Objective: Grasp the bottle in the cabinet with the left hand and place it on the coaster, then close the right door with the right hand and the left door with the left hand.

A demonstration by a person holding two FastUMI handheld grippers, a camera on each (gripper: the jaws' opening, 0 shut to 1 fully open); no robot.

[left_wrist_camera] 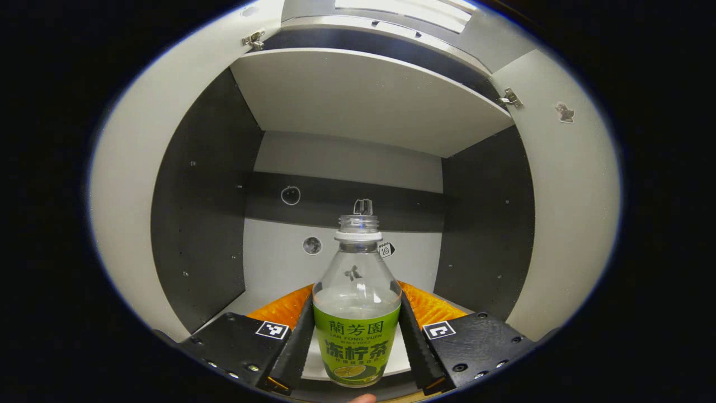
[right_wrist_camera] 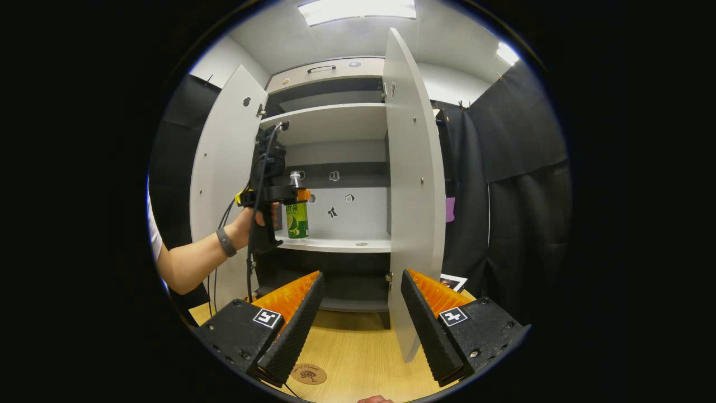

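Note:
A clear bottle [left_wrist_camera: 356, 313] with a green label and no cap stands upright on the cabinet's middle shelf [right_wrist_camera: 347, 244]. My left gripper [left_wrist_camera: 356, 288] is shut on it, one finger pressing each side at label height. The right gripper view shows the bottle [right_wrist_camera: 297, 219] at the shelf's left end, held by the left gripper [right_wrist_camera: 295, 195] in a person's hand; its base looks level with the shelf. My right gripper [right_wrist_camera: 361, 274] hangs open over the wooden table, holding nothing. A round brown coaster [right_wrist_camera: 308, 373] lies on the table near its left finger.
Both cabinet doors stand open: the left door [right_wrist_camera: 226, 168] behind the person's forearm, the right door [right_wrist_camera: 411, 168] edge-on just ahead of my right gripper. Another shelf [left_wrist_camera: 363, 95] sits above the bottle. Black cloth hangs at right. The wooden table [right_wrist_camera: 358, 347] runs beneath.

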